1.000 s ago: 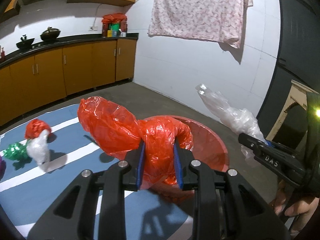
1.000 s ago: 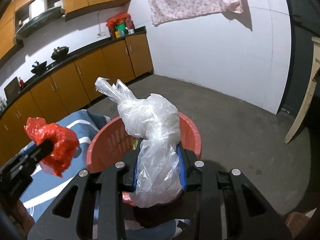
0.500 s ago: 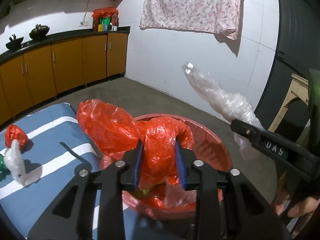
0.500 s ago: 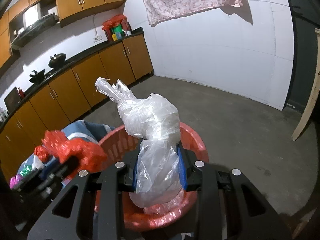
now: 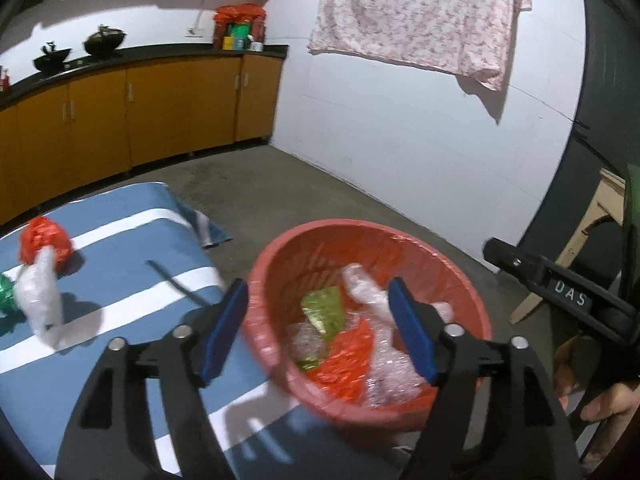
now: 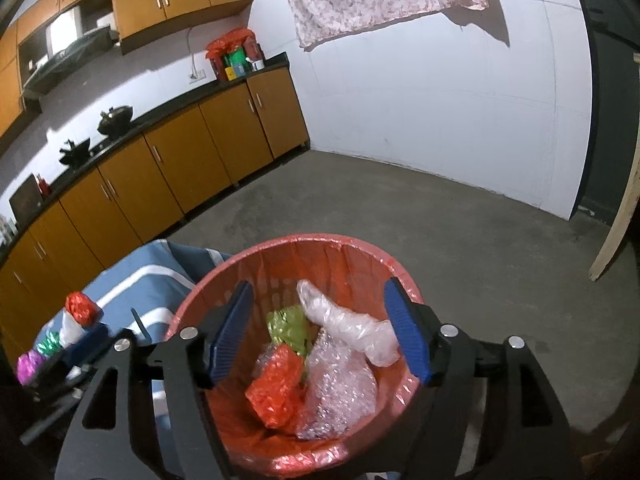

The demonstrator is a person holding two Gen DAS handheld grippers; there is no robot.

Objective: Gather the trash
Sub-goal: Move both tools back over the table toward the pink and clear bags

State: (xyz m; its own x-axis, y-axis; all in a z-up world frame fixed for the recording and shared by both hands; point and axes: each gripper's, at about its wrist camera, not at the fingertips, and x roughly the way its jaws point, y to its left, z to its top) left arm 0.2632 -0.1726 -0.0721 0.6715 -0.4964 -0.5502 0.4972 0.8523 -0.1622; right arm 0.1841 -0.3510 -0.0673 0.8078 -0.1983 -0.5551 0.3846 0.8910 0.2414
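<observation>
Red basket (image 5: 472, 304) sits low centre in both wrist views, on the concrete floor (image 6: 460, 216) just beside the bench (image 5: 132, 292), which carries a blue cloth with white stripes.

Left tongs (image 5: 318, 330): spread wide apart, nothing between the blue pads (image 5: 224, 326), touching nothing. They hang above the near-left rim of the basket, one pad over the bench edge, the other over the basket interior.

Right tongs (image 6: 322, 330): likewise spread wide, nothing held. They frame the basket opening from above, one pad (image 6: 408, 336) at each side of the rim. In the left view the right tongs show only as a black arm at the right edge of the frame, marked "DAS", with part of a hand (image 5: 596, 392) beneath.

Basket contents, right view: red bag (image 6: 276, 384) at lower centre; clear bag (image 6: 352, 326) lying across the upper right; bubble wrap (image 6: 340, 388) below it; green foil (image 6: 288, 328) at upper centre. All loose inside the basket, touching one another.

Still on the bench, left of frame in the left view: a small red wad (image 5: 44, 240) with a white wad (image 5: 38, 300) touching it below, and a green foil piece (image 5: 6, 296) cut off by the frame edge. Right view adds a purple foil piece (image 6: 28, 362) at far left, beside the green one.

Background: brown cabinets (image 6: 168, 176) under a dark counter, and a floral cloth (image 5: 420, 12) hanging on the white wall.
</observation>
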